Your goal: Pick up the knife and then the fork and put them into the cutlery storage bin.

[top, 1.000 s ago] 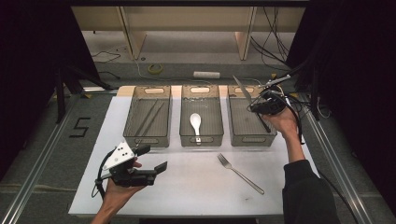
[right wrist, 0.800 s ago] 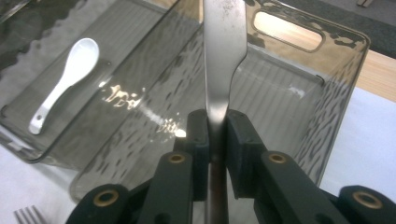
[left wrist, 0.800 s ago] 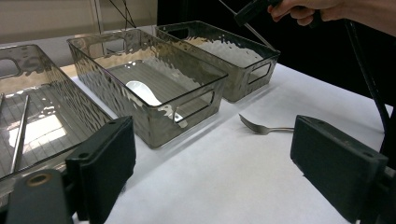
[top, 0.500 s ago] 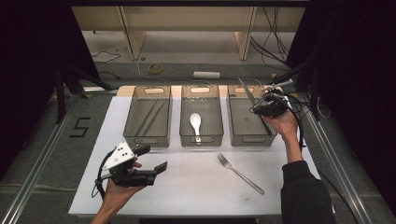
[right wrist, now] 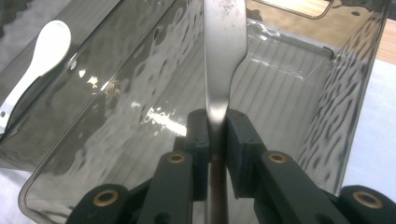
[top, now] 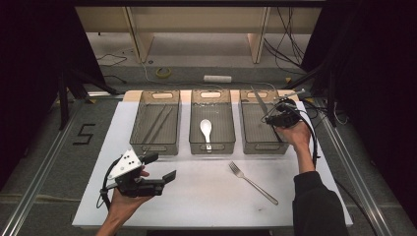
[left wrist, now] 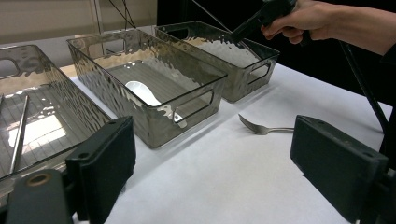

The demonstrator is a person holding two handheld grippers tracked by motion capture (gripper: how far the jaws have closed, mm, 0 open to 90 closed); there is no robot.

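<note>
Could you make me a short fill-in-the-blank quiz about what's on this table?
1. The right gripper is shut on a metal ____.
2. The white spoon lies in the ____ of the three bins.
3. The ____ lies on the table, outside the bins.
4. The left gripper's jaws stand ____.

Missing words: knife; middle; fork; open

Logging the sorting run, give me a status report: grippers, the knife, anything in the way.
Right gripper shut on knife, over right bin. Left gripper open, nothing between its jaws. Right bin's floor bare under knife; fork on table.
</note>
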